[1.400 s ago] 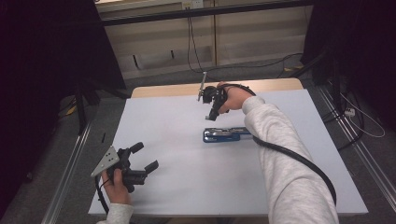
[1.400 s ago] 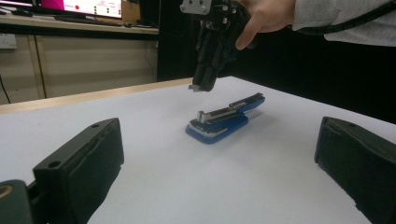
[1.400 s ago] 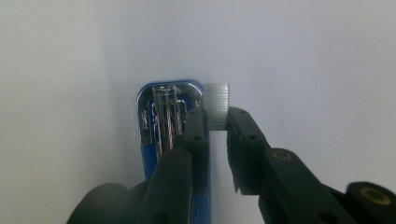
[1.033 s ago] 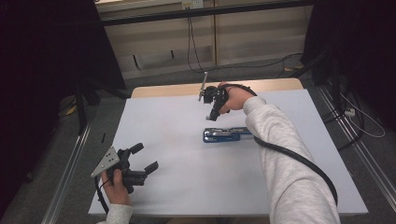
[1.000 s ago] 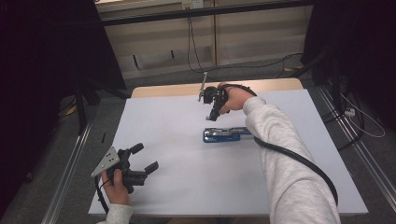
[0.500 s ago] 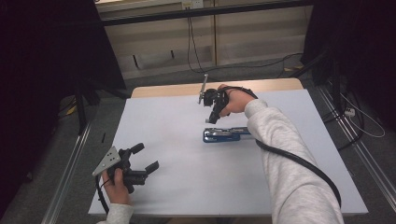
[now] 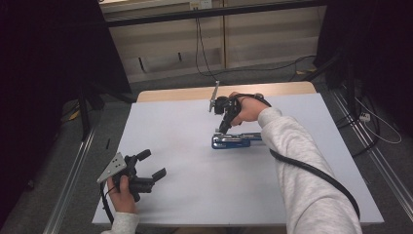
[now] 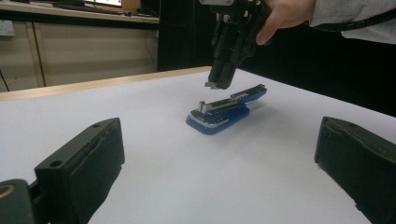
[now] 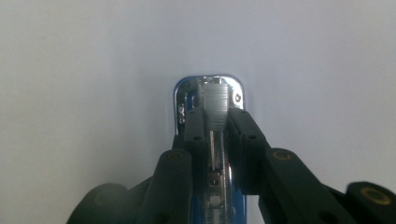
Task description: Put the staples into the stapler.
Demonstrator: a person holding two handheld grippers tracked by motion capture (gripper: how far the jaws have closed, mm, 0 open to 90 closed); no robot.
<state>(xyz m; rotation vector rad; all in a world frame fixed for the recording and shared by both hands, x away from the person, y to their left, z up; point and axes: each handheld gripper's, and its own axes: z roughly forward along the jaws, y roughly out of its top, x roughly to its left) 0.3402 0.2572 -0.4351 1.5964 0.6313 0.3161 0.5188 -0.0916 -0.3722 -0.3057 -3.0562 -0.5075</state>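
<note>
A white rectangular table (image 7: 185, 204) with a light wooden far edge carries a flat blue and silver stapler (image 7: 236, 140) lying lengthwise near its middle. The right gripper (image 7: 223, 130), black and held in a hand in a grey sleeve, points down at the stapler's left end, its tips just above it, with a thick black cable (image 7: 311, 170) trailing along the forearm. The left gripper (image 7: 152, 165), black with a grey three-cornered plate, is held near the table's near-left corner, jaws spread apart, well apart from the stapler.
</note>
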